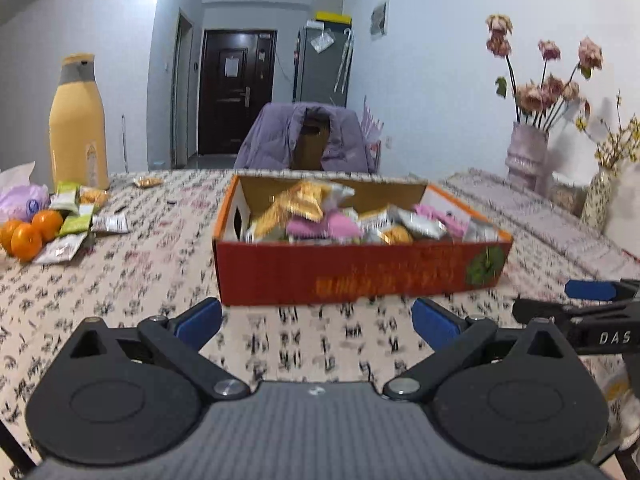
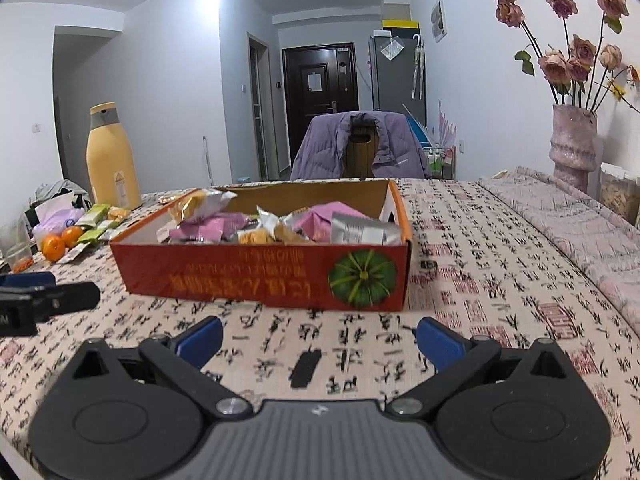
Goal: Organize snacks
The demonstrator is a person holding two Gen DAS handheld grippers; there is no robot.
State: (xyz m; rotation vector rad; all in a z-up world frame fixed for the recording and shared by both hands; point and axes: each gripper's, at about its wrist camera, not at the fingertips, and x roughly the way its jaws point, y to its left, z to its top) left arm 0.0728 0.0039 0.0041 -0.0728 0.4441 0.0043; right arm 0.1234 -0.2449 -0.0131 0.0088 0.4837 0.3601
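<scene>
While both grippers hang low over the patterned tablecloth (image 2: 480, 280), neither holds anything: the left gripper (image 1: 316, 316) has its jaws spread wide, empty, touching nothing; the right gripper (image 2: 318, 336) likewise, jaws wide apart and clear of the cloth. Just beyond them sits the red cardboard box (image 2: 260, 280), already heaped with snack packets (image 2: 256, 224). Judgement: a between-picks step, most of the sorting done. Farther off to the left, loose wrapped snacks (image 1: 76, 216) lie beside the oranges (image 1: 28, 236), near the yellow bottle (image 1: 78, 128). Next move likely calls for the left gripper to swing to that pile and close on one flat packet.
</scene>
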